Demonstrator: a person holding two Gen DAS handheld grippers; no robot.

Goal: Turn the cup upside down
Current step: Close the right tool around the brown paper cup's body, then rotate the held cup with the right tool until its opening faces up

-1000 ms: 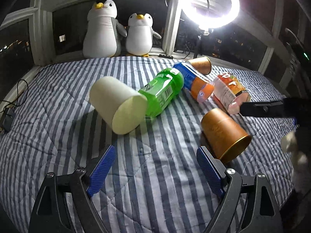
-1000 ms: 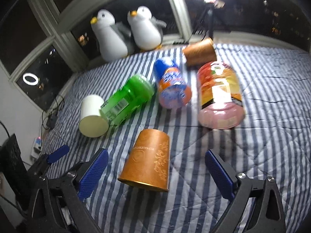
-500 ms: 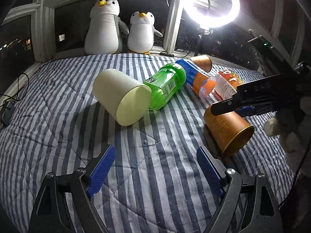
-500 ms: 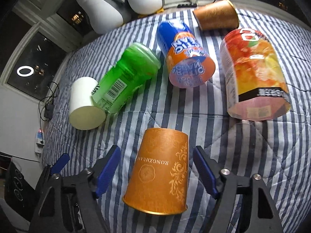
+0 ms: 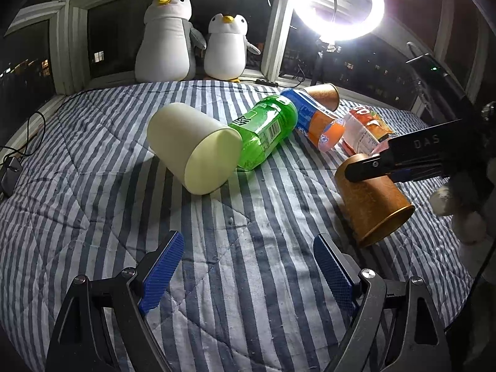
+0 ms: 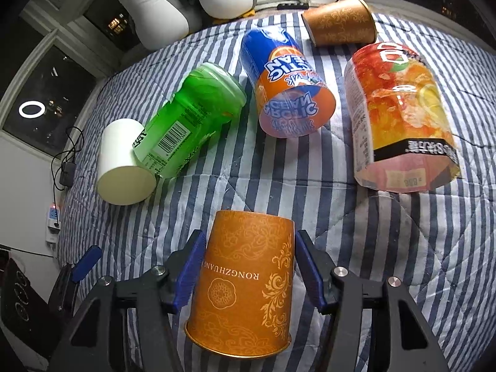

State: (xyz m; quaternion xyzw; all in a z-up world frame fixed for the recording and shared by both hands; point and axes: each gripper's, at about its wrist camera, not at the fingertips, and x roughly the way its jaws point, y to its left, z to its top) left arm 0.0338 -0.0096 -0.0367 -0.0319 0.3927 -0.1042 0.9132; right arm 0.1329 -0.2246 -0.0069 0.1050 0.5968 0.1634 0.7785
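While the orange cup [image 6: 245, 282] lies on its side on the striped quilt [image 6: 356, 217], it is bracketed by the right gripper [image 6: 246, 274], whose blue pads [image 6: 189, 274] stand just beside the cup's walls on either flank — whether they already press on the paper cannot be told, though the gap looks nearly gone. The cup's long axis runs straight along the fingers: its closed base points away from them toward the bottles, and its open rim faces back toward the wrist. The grasp is thus taken across the cup's width, about midway along its length. From the left wrist view the same cup [image 5: 372, 198] is seen well off to the right of the left gripper [image 5: 248, 266], whose fingers are spread wide over bare quilt and hold nothing. The right hand is plainly the nearer one. A turn that brings the rim downward is judged to be what remains. The white cup [image 6: 124, 167], the green bottle [image 6: 189, 124] and a second orange cup [image 6: 339, 26] lie beyond the fingertips, apart from the grasp.
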